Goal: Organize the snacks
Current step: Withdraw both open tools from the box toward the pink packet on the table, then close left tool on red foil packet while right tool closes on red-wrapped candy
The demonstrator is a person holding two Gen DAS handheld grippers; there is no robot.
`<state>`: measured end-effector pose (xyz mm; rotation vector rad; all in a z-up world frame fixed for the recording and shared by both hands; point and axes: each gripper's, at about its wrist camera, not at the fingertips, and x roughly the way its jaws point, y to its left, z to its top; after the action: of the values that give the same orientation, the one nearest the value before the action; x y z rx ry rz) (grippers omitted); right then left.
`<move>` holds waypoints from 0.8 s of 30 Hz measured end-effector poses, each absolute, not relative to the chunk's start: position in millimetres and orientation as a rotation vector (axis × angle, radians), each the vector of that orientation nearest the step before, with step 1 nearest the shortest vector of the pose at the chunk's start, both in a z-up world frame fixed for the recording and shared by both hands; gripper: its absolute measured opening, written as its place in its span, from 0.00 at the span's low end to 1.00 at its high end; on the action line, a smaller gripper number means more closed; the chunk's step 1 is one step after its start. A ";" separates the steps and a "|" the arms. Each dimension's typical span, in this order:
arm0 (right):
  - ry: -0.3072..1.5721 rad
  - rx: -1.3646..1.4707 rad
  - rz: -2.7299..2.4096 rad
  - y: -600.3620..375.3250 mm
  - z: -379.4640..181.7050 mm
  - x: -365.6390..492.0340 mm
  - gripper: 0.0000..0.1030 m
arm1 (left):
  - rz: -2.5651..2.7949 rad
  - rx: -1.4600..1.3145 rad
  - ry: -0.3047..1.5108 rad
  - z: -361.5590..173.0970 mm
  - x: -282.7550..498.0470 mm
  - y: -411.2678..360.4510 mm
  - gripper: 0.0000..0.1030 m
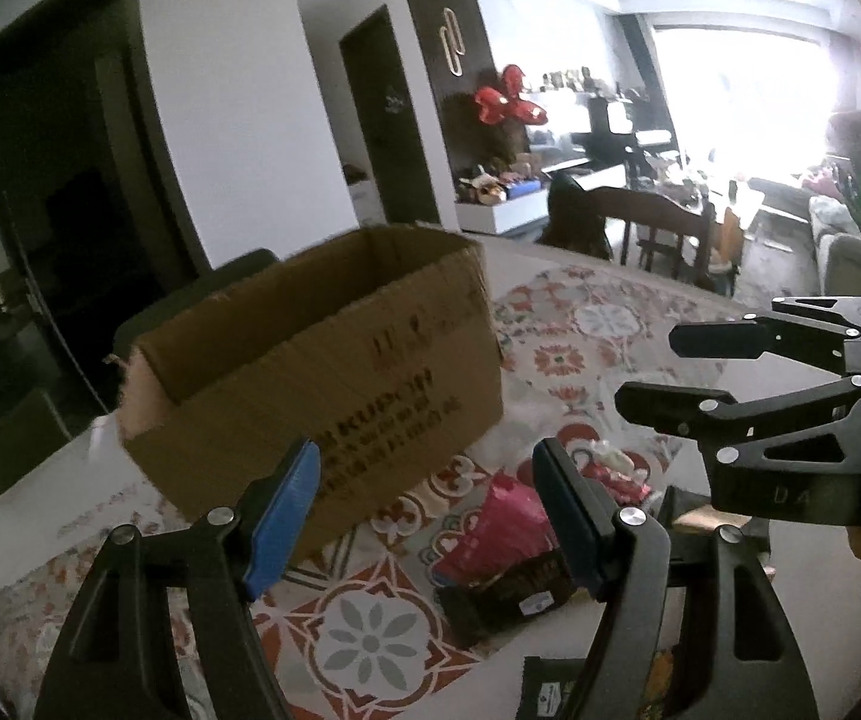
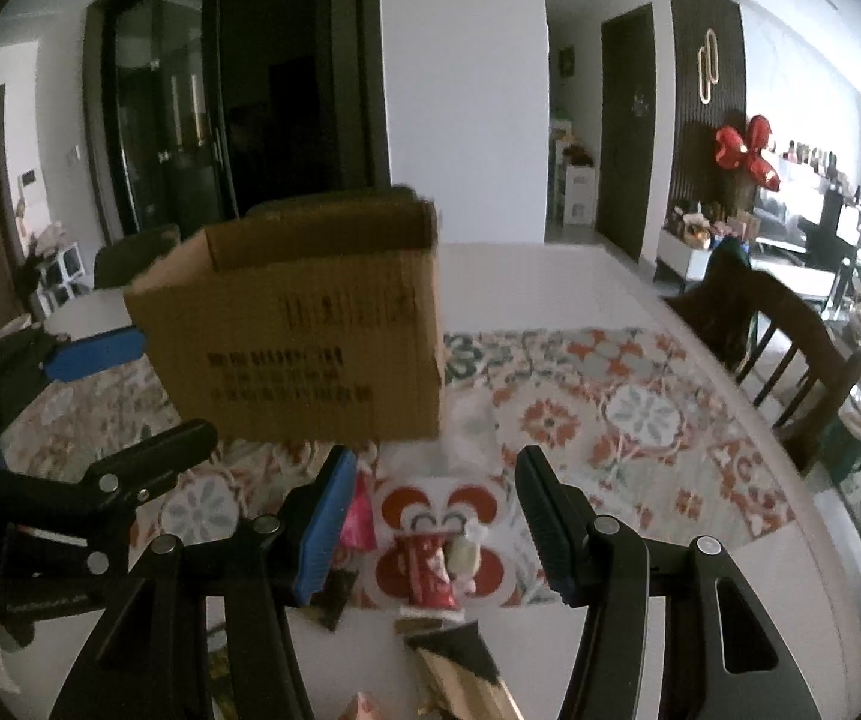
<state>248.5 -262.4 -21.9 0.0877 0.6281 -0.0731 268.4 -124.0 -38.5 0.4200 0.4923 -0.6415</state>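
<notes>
An open brown cardboard box (image 1: 316,372) stands on the patterned tablecloth, also in the right wrist view (image 2: 304,330). Snack packets lie in front of it: a pink bag (image 1: 502,528), a dark packet (image 1: 508,594) and a red-and-white packet (image 1: 610,468). In the right wrist view a red packet (image 2: 427,570), the pink bag (image 2: 358,516) and a dark-gold packet (image 2: 460,666) lie near the fingers. My left gripper (image 1: 424,522) is open and empty above the snacks. My right gripper (image 2: 430,522) is open and empty; it also shows in the left wrist view (image 1: 658,372).
The table (image 2: 550,276) carries a floral cloth (image 2: 610,414). A wooden chair (image 2: 790,348) stands at its right edge. A dark chair back (image 1: 202,294) sits behind the box. A clear plastic wrapper (image 2: 466,426) lies beside the box.
</notes>
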 end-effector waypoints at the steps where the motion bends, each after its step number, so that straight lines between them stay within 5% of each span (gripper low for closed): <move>1: 0.644 0.091 -0.074 -262.4 -26.7 249.9 0.54 | -0.648 0.422 0.499 -41.2 269.4 -124.9 0.70; 24: 0.817 0.044 -0.053 -249.3 -83.1 266.3 0.36 | -0.840 0.515 0.610 -100.9 289.2 -144.0 0.70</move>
<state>266.3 -249.3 -83.1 0.0439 0.8171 -0.0530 289.2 -144.0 -100.9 0.5146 0.6100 -0.8395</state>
